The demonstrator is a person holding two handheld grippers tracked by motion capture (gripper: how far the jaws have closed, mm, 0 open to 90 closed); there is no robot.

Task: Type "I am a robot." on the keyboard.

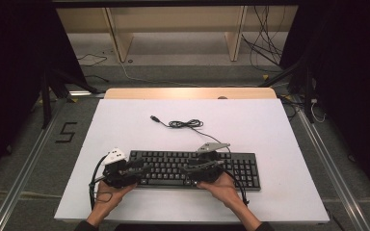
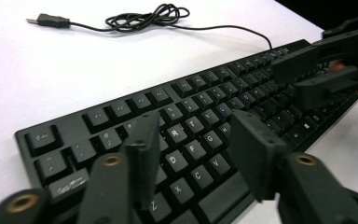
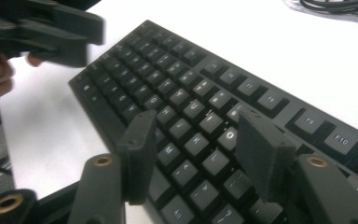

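The flat black plastic keyboard (image 1: 195,168) lies just under both tongs, left gripper (image 2: 196,149) and right gripper (image 3: 196,149) each spread apart above its keys, pinching nothing. It looks light, stiff, slippery; best gripped at its edges.

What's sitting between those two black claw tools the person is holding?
Keyboard keys. In the high view the left gripper and right gripper face each other over the black keyboard, nothing else between.
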